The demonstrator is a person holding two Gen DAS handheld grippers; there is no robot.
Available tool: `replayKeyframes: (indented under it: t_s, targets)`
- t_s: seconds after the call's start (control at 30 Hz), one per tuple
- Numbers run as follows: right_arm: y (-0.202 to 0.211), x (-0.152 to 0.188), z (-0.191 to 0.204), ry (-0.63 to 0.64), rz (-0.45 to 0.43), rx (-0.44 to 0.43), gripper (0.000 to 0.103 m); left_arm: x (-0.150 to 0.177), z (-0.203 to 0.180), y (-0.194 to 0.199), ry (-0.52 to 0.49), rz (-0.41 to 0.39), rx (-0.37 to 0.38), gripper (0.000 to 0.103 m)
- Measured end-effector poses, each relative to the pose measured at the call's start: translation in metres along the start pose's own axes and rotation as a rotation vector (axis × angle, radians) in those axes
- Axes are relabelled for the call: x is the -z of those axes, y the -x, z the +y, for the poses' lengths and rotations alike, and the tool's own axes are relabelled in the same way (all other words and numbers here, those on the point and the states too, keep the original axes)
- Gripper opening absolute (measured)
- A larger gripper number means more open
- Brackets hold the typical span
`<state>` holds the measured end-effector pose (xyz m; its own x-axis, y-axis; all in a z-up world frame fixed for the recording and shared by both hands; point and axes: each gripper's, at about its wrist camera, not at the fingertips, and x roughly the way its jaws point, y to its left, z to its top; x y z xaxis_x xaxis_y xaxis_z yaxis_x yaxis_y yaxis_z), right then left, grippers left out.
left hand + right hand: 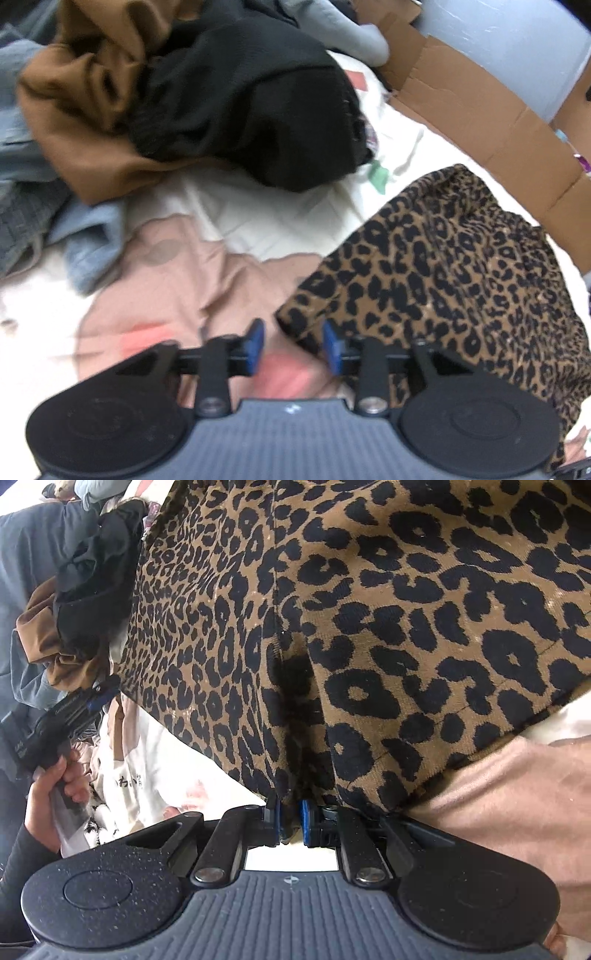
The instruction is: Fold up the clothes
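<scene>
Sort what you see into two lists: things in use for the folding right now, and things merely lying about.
In use:
leopard-print garment
right gripper, shut on the garment's edge
left gripper, open beside it

Lying about:
black garment
brown garment
light blue garment
cardboard box
patterned bedsheet

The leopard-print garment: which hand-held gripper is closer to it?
Right. The right hand-held gripper is shut on a fold of the leopard-print garment. The left hand-held gripper is open, just short of the garment's corner.
</scene>
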<state>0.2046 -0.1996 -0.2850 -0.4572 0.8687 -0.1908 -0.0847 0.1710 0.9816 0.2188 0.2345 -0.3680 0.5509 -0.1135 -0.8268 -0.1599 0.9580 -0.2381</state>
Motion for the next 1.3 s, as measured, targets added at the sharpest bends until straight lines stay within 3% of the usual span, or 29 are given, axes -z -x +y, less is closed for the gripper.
replayKeyframes:
  t_s: [0.17, 0.33, 0.5, 0.57, 0.63, 0.77, 1.03, 1.3]
  targets:
    - [0.001, -0.001, 0.002, -0.007, -0.001, -0.003, 0.013, -0.001, 0.011, -0.001, 0.039, -0.025, -0.004, 0.041]
    - [0.012, 0.002, -0.002, -0.034, -0.013, -0.012, 0.014, -0.005, 0.017, -0.017, 0.046, -0.078, 0.058, 0.040]
    - [0.030, 0.005, 0.001, -0.025, -0.020, -0.021, 0.015, -0.003, 0.019, -0.030, 0.044, -0.063, 0.079, 0.040]
    - [0.041, 0.004, 0.002, -0.014, -0.045, -0.024, 0.017, -0.001, 0.018, -0.031, 0.045, -0.059, 0.089, 0.031]
    - [0.051, 0.001, 0.001, -0.006, -0.075, -0.029, 0.022, 0.002, 0.016, -0.030, 0.041, -0.060, 0.104, 0.009]
    - [0.072, -0.013, -0.002, 0.005, -0.135, -0.026, 0.022, 0.003, 0.013, -0.023, 0.010, -0.097, 0.103, 0.005]
    - [0.102, -0.034, -0.017, 0.012, -0.262, 0.050, 0.022, 0.002, 0.014, -0.027, 0.056, -0.084, 0.095, 0.005]
    - [0.119, -0.045, -0.044, 0.070, -0.326, 0.226, 0.022, 0.001, 0.012, -0.028, 0.062, -0.083, 0.074, 0.005]
